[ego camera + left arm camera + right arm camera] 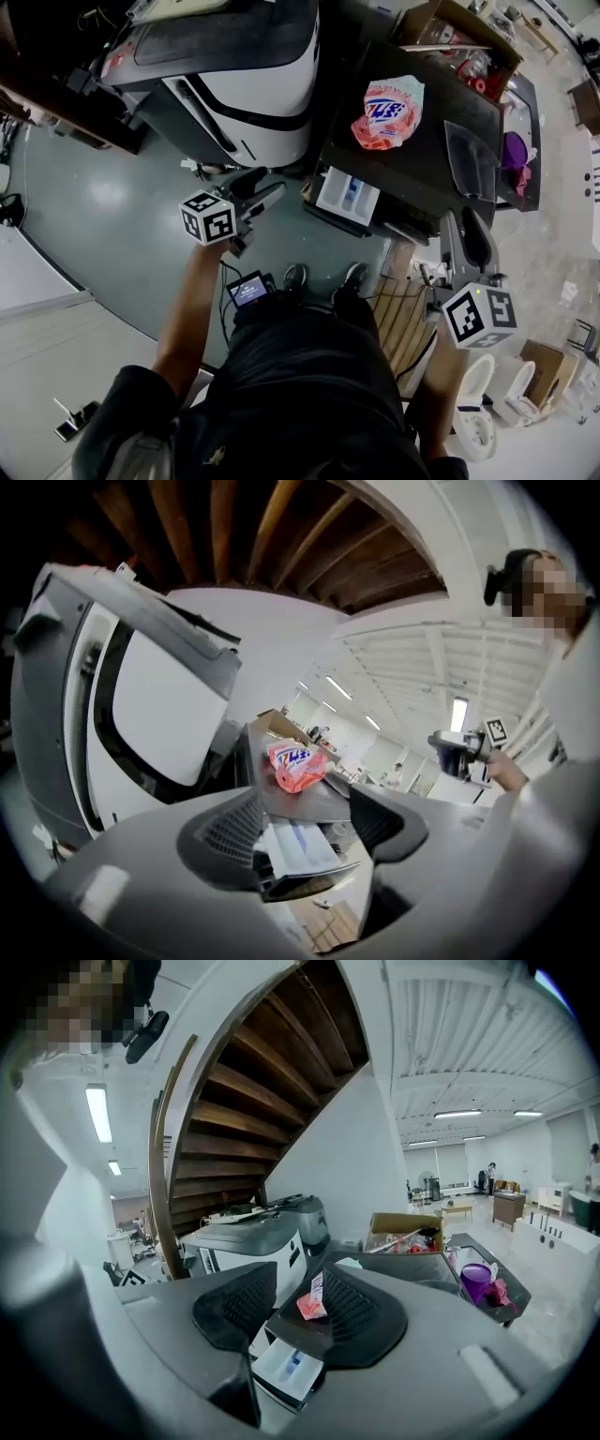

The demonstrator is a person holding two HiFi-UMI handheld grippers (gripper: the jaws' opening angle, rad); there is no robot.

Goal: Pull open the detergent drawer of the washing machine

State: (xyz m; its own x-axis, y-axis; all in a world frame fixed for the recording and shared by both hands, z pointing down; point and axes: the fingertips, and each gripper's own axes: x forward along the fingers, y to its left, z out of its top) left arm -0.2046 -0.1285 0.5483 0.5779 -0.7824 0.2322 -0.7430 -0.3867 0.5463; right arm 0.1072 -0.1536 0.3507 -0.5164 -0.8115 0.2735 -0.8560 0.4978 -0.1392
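Note:
The washing machine (422,164) has a dark top, and a pink detergent bag (387,111) lies on it. Its white detergent drawer (347,199) sticks out of the front, with a blue insert showing inside. My left gripper (267,199) hangs open just left of the drawer, not touching it. In the left gripper view the drawer (300,850) shows between the spread jaws, below the bag (298,766). My right gripper (464,232) is open to the right of the machine with nothing in it. In its own view the drawer (289,1368) lies well ahead.
A grey and white appliance (234,84) stands left of the washing machine. A cardboard box (459,37) and a purple cup (514,150) sit behind and to the right. A wooden staircase (253,1101) rises beyond. A wooden pallet (403,319) lies by my feet.

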